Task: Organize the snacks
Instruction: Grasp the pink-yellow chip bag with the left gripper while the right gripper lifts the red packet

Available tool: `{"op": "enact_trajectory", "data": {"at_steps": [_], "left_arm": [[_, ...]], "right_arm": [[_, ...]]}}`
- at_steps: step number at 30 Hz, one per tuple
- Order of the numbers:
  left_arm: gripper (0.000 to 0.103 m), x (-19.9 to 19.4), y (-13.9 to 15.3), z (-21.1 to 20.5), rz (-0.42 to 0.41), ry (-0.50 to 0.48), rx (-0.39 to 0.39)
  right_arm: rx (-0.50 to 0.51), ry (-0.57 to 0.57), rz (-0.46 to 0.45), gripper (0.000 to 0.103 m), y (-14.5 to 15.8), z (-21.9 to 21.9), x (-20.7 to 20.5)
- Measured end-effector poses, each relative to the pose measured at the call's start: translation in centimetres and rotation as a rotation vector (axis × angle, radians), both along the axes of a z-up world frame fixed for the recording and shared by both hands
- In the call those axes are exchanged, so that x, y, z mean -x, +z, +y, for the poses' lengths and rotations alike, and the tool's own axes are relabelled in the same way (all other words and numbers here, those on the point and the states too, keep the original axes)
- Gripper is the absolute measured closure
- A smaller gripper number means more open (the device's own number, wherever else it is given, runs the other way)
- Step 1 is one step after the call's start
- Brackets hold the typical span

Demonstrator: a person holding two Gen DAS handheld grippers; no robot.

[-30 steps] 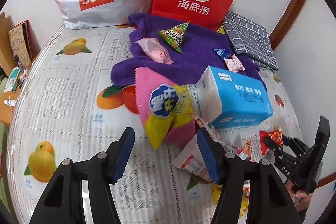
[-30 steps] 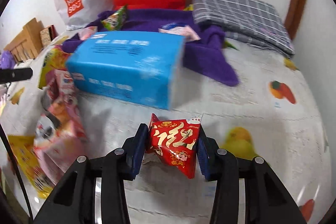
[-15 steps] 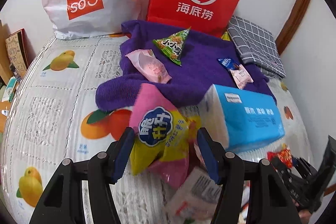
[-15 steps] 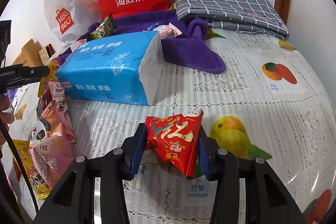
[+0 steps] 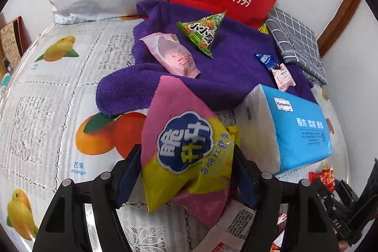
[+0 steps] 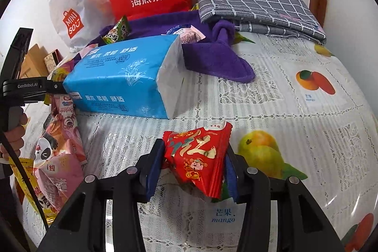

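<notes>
left gripper [image 5: 186, 177]: jaws opening, pink-and-yellow puffed snack bag [image 5: 186, 152] between the pads, apparently touching both, above fruit-print tablecloth [image 5: 47, 96] | blue tissue pack [image 5: 293, 126] just right of it | right gripper [image 6: 192, 167]: jaws opening, pads against crinkled red gold-lettered snack packet [image 6: 197, 155]

Pink-and-yellow snack bag [image 5: 189, 152] between the left gripper's blue pads [image 5: 128, 171]; beyond it, purple towel [image 5: 226, 67]. Ahead of the right gripper: red-and-gold packet [image 6: 197, 156], blue tissue pack [image 6: 118, 77], white fruit-print tablecloth [image 6: 295, 110].
</notes>
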State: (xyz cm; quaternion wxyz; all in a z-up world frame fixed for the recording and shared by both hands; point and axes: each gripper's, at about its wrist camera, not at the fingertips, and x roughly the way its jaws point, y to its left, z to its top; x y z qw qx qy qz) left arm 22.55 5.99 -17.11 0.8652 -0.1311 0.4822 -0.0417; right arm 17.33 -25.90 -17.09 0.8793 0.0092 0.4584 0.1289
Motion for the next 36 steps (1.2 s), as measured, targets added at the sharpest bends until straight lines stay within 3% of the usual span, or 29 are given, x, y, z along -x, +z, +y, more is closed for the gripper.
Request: {"op": "enact_trajectory", "data": {"at_steps": [2, 6, 22, 36], "left_arm": [[0.045, 0.1, 0.0, 0.2, -0.003, -0.007, 0.022], [0.049, 0.6, 0.4, 0.4, -0.022, -0.002, 0.017], [0.049, 5.2, 4.1, 2.9, -0.103, 0.059, 0.040], [0.050, 8.6, 6.3, 3.2, -0.142, 0.062, 0.047]], "right_arm": [[-0.001, 0.000, 0.000, 0.055, 0.0, 0.0, 0.0], [0.001, 0.000, 0.000, 0.055, 0.0, 0.0, 0.0], [-0.034, -0.022, 0.002, 0.062, 0.0, -0.7, -0.1], [0.012, -0.064, -0.015, 0.064, 0.5, -0.3, 1.5]]}}
